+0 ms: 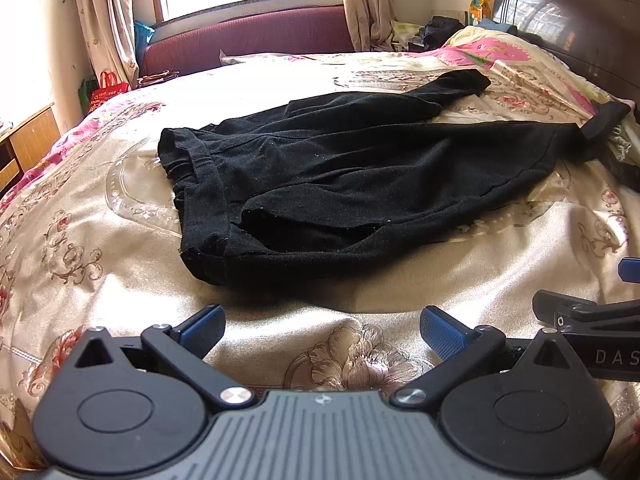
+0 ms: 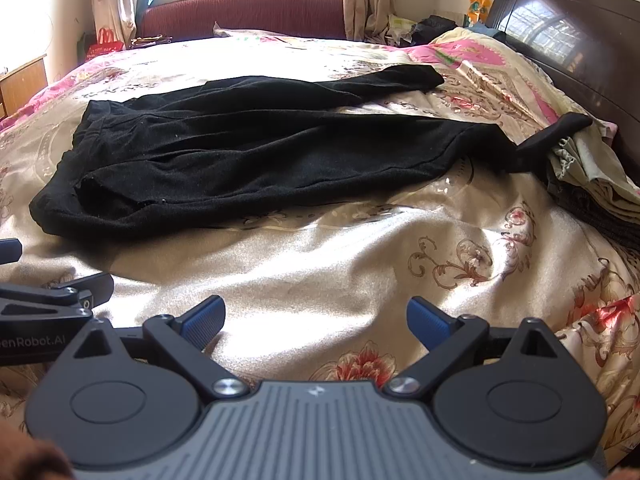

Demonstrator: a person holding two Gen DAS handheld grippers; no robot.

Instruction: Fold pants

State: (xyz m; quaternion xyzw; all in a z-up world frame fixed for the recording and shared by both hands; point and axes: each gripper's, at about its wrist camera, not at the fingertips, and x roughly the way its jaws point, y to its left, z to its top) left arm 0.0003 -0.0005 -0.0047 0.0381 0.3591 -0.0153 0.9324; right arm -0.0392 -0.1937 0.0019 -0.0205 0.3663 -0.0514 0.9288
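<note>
Black pants (image 1: 344,172) lie spread on a floral bedspread (image 1: 120,280), waistband at the left, two legs running right toward the headboard. They also show in the right wrist view (image 2: 256,152). The near leg's cuff rests on a pile of clothes (image 2: 592,172). My left gripper (image 1: 322,332) is open and empty, hovering over the bedspread in front of the waistband. My right gripper (image 2: 316,320) is open and empty, in front of the near leg. Each gripper shows at the edge of the other's view.
A dark wooden headboard (image 2: 568,40) stands at the right. A maroon sofa (image 1: 248,36) sits under the window behind the bed. A wooden nightstand (image 1: 28,140) is at the left. Clutter lies near the pillows (image 1: 440,32).
</note>
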